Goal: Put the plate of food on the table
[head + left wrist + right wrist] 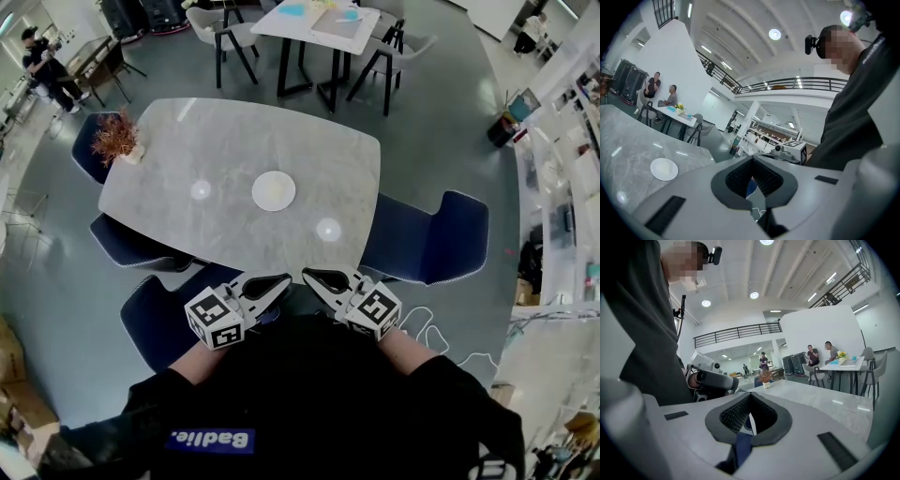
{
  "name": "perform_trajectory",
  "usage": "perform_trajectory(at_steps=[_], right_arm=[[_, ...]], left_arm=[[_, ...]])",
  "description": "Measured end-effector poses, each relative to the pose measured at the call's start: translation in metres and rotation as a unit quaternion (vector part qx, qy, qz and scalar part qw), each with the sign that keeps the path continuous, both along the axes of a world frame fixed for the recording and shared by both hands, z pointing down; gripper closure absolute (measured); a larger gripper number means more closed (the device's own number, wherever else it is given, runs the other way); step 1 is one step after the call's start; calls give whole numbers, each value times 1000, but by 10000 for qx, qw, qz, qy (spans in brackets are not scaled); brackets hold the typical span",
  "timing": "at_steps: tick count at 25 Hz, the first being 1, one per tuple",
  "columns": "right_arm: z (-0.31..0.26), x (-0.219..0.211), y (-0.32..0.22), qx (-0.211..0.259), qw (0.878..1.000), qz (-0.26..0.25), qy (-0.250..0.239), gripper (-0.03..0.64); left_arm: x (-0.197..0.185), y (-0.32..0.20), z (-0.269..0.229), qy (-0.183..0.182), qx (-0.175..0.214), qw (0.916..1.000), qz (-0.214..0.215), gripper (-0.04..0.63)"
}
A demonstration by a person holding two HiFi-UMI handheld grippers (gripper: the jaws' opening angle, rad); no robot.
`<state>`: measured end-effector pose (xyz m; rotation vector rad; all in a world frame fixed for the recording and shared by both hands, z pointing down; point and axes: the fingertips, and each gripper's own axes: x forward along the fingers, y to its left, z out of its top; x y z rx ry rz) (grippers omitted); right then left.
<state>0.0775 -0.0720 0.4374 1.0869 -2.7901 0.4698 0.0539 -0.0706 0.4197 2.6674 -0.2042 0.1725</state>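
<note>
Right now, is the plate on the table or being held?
On the table: the plate lies flat on the grey top, nothing gripping it.

And here's the worktop [187, 150]: a pale grey, marbled slab with rounded corners, standing on the grey floor [441, 131]. Near its middle sits a white plate [273, 191], flat on the stone, with something pale yellow on it (too small to name). At the far left corner a little pot plant [116, 139] with reddish-brown foliage stands upright, well apart from the plate. Two round bright glints show on the surface, one left of the plate and one nearer the front edge. Further back, a white table [281, 26] carries a few small blue items.
</note>
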Motion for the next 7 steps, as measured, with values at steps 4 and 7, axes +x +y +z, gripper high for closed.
perform_trajectory(at_steps=[4, 7], right_arm=[[-2, 0, 3, 65, 10000, -11, -18, 606], [-4, -3, 7, -39, 10000, -21, 10, 606]], left_arm=[[-1, 4, -4, 11, 0, 10000, -21, 588], [-2, 7, -4, 14, -1, 10000, -45, 588]])
